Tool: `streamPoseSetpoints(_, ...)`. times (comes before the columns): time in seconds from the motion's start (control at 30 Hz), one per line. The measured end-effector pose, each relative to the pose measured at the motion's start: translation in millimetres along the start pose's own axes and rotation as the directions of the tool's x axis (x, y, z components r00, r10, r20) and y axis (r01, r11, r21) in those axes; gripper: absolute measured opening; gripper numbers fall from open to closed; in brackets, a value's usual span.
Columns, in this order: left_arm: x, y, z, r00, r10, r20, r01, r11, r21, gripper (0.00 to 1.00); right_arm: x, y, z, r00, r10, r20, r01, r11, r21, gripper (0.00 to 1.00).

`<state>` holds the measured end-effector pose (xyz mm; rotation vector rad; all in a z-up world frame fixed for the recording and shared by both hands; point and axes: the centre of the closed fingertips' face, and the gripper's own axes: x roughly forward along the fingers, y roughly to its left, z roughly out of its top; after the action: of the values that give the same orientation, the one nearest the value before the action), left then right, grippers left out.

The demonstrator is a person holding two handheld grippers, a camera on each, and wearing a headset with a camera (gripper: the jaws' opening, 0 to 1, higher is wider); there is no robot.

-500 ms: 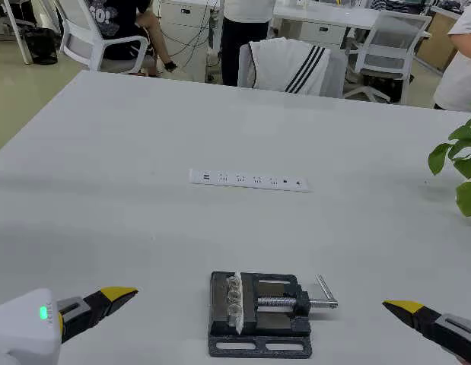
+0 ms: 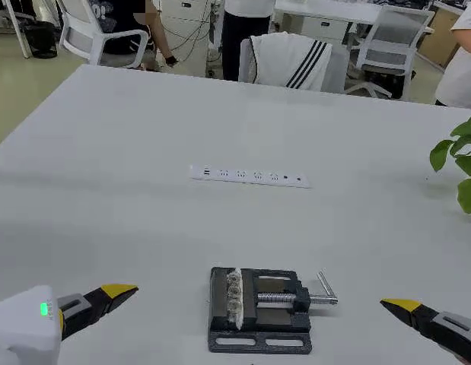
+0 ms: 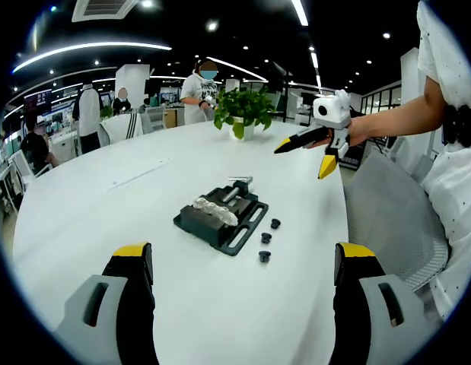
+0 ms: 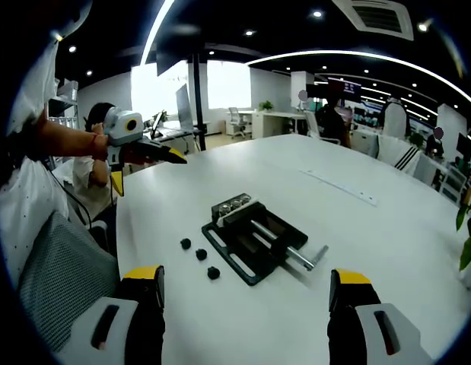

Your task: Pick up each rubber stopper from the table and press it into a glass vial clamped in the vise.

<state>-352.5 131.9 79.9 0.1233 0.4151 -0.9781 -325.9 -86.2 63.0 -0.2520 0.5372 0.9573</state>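
Our head has tipped a little, so the whole picture has slid, but the vise (image 2: 259,310) and both grippers sit about where they were half a second ago. The job looks like it has not started yet. Three black rubber stoppers (image 3: 266,237) lie on the table (image 2: 220,122) in a short line, just beside the vise, on our side of it. A row of small glass vials (image 4: 231,205) stands squeezed between the vise's two blocks. We think their tops look bare, but they are too small for us to be sure, and we cannot see if anything is inside them. The left gripper (image 3: 243,249) has its jaws wide apart and holds nothing. The right gripper (image 4: 246,274) is the same, wide apart and empty. Both hang over the table, one on each side of the vise, well apart from the stoppers. So we think all three stoppers are left to pick up and push in.
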Motion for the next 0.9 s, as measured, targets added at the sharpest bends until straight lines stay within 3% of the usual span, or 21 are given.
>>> streamPoseSetpoints(0.7, 6.0, 0.6, -1.2, 0.9999, -0.011, -0.002, 0.011, 1.0, -0.008, 0.99, 5.1, -1.8, -1.0, 0.9996, 0.026, -0.015, -0.026, 1.0, -0.006, 0.85)
streamPoseSetpoints(0.9, 6.0, -1.0, -2.2, 0.9999, -0.013, -0.001, 0.013, 1.0, -0.008, 0.99, 11.2, 8.0, 1.8, 0.9977, 0.061, -0.028, -0.062, 0.998, -0.024, 0.77)
